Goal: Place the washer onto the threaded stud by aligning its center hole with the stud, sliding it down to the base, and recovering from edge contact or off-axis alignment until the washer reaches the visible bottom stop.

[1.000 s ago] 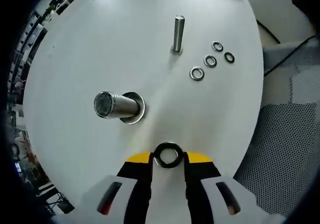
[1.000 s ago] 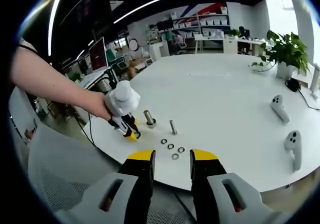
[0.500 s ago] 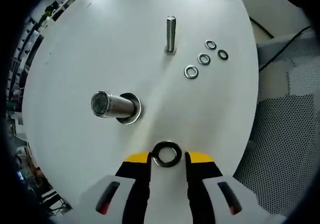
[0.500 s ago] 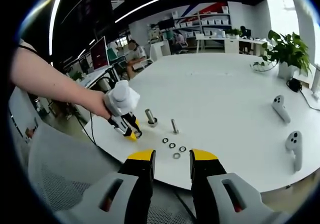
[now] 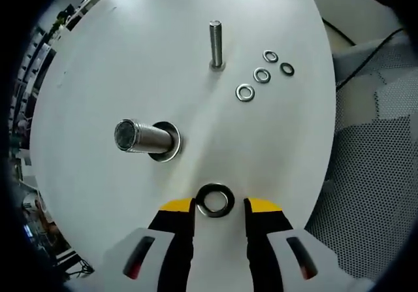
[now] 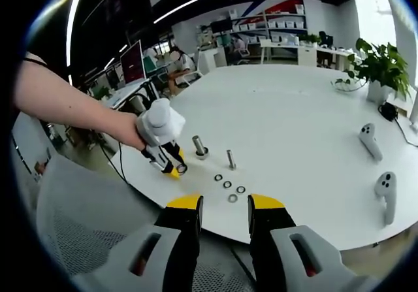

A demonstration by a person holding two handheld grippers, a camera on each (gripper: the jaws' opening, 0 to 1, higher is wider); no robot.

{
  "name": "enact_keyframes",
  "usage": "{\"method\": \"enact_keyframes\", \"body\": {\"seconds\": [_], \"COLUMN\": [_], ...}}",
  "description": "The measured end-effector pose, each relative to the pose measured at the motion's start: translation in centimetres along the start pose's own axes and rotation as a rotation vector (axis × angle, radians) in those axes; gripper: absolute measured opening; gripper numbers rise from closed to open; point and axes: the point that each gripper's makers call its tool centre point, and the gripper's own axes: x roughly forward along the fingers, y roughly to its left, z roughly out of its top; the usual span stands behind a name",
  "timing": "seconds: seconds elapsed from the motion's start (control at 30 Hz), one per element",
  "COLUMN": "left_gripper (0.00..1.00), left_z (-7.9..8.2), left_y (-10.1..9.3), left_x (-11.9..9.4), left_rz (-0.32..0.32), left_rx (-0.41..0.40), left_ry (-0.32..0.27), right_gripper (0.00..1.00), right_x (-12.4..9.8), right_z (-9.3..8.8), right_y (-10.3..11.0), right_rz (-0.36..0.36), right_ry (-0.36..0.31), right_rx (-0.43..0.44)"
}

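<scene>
1. A large white round table took up most of the left gripper view; in the right gripper view it spread across the middle of the frame.
2. A mesh chair sat at the right edge of the left gripper view, off the table.
3. The person's hand came in from the left of the right gripper view, holding the left gripper tip-down over the near table edge.
4. The left gripper rose from the bottom centre of its own view – its yellow-tipped jaws were clamped on a dark washer, held flat between the tips above the table.
5. The right gripper stood at the bottom centre of its view, jaws apart with nothing between them.
6. A thick stud stood left of centre in the left gripper view, a wide washer at its base – the held washer lay below and right of it, well apart.
7. A thin threaded stud stood upright at the upper centre.
8. Four small washers lay loose just right of the thin stud.
9. Two white controllers lay at the right of the right gripper view.
</scene>
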Motion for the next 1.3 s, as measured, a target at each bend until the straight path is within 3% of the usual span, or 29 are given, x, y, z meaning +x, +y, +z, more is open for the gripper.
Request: {"method": "enact_keyframes", "body": {"seconds": [0.47, 0.63, 1.3], "left_gripper": [0.27, 0.22, 0.21], "left_z": [-0.02, 0.01, -0.06], "left_y": [-0.05, -0.12, -0.06], "left_x": [0.02, -0.01, -0.06], "left_rz": [0.005, 0.007, 0.005], "left_rx": [-0.019, -0.046, -0.061], "left_ry": [0.005, -0.009, -0.03], "right_gripper": [0.3, 0.3, 0.3], "right_x": [-0.02, 0.0, 0.09], "right_z": [-0.03, -0.03, -0.22], "right_y": [-0.15, -0.14, 0.0], "right_rz": [-0.006, -0.005, 0.0], "right_ry": [0.0, 0.0, 0.015], "right_rx": [0.004, 0.003, -0.006]}}
